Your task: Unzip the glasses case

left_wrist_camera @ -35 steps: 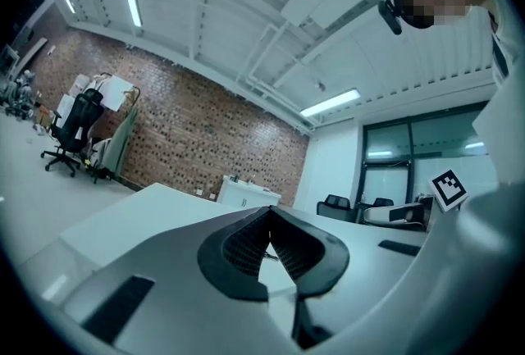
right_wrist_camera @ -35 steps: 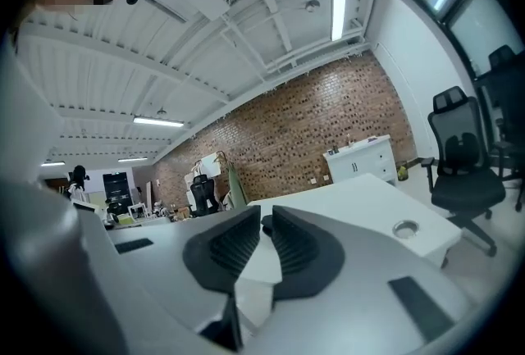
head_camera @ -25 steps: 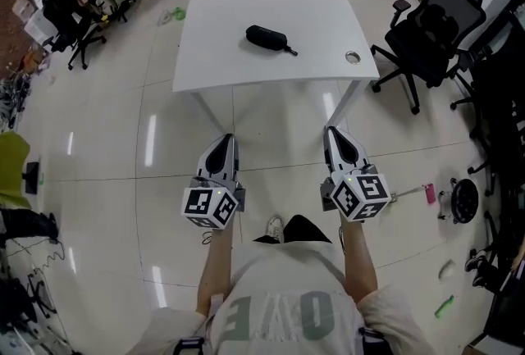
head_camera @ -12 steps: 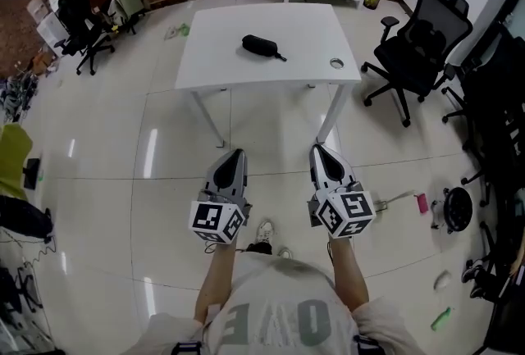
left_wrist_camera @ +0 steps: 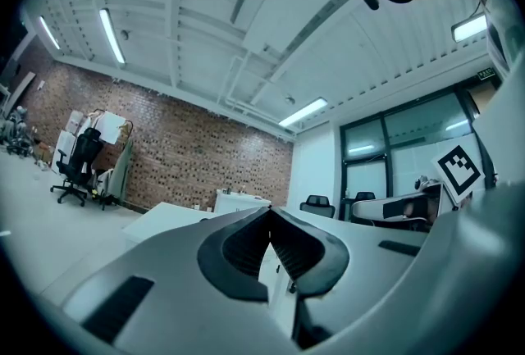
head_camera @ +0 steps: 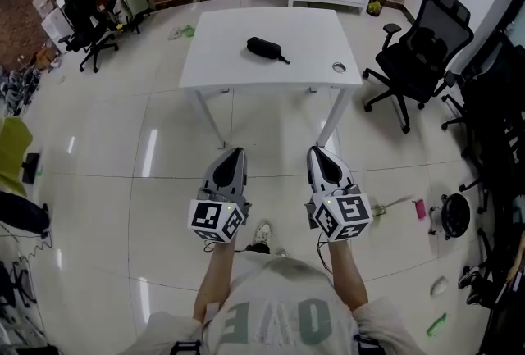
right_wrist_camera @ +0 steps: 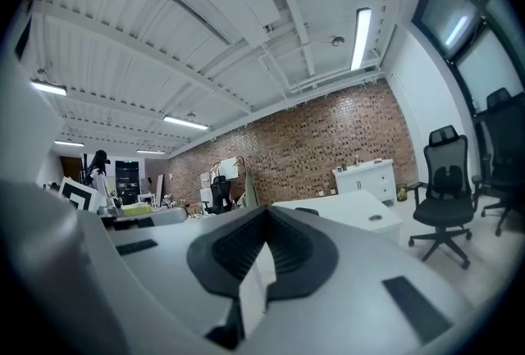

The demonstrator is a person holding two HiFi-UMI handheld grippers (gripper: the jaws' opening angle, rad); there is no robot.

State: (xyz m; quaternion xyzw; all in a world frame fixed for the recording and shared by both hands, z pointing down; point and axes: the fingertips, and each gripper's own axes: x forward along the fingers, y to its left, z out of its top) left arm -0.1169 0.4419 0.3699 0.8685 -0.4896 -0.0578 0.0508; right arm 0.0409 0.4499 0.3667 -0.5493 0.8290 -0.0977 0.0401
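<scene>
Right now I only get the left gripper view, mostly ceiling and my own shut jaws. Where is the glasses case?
Observer: In the head view the glasses case lies on the white table, well ahead of the left gripper, and nothing touches it.
Operator: Is the other gripper holding anything?
Observer: No. The right gripper has its jaws together with nothing between them.
Operator: Anything else on that table?
Observer: Only a small round ring near the table's near right corner, well apart from the case.
</scene>
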